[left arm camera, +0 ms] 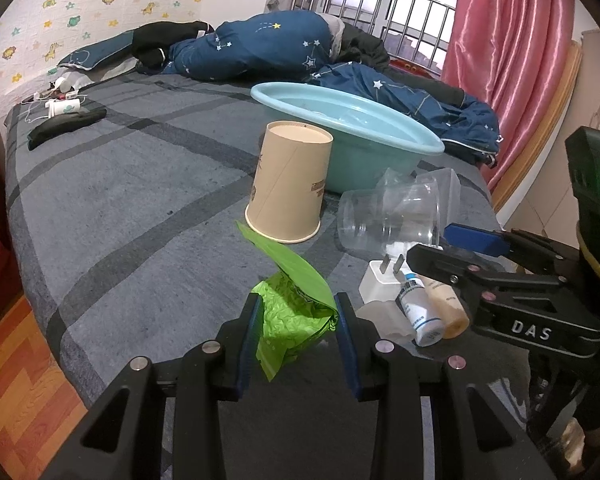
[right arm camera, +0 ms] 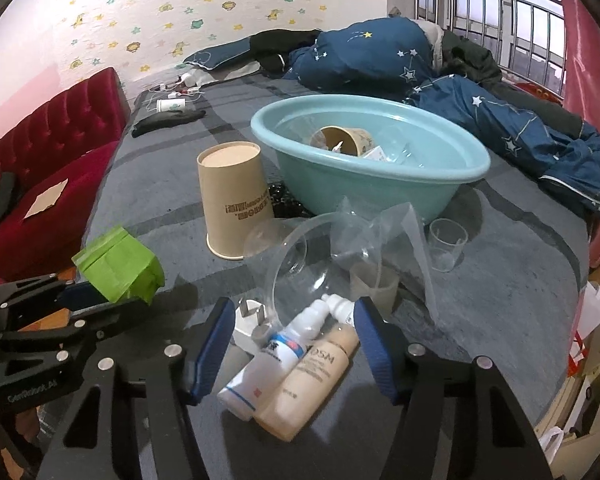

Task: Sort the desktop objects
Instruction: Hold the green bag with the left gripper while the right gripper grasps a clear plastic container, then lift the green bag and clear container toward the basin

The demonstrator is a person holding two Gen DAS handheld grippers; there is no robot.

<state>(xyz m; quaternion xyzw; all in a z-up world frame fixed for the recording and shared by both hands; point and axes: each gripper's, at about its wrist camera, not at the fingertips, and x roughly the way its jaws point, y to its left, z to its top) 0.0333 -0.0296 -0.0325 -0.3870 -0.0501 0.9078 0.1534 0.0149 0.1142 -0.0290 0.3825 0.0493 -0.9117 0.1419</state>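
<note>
A crumpled green packet (left arm camera: 296, 316) sits pinched between the left gripper (left arm camera: 296, 320) pads, lifted just off the grey bedspread (left arm camera: 120, 208). The right gripper (right arm camera: 296, 344), jaws spread, straddles a white dropper bottle (right arm camera: 276, 360) and a beige bottle (right arm camera: 312, 380); contact looks absent, though it is hard to judge. Ahead stand an upturned paper cup (right arm camera: 236, 200) and, beyond it, a blue basin (right arm camera: 380, 176).

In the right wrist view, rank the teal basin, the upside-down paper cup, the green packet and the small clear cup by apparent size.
1. Teal basin
2. Upside-down paper cup
3. Green packet, though nearness to the camera may inflate it
4. Small clear cup
</note>
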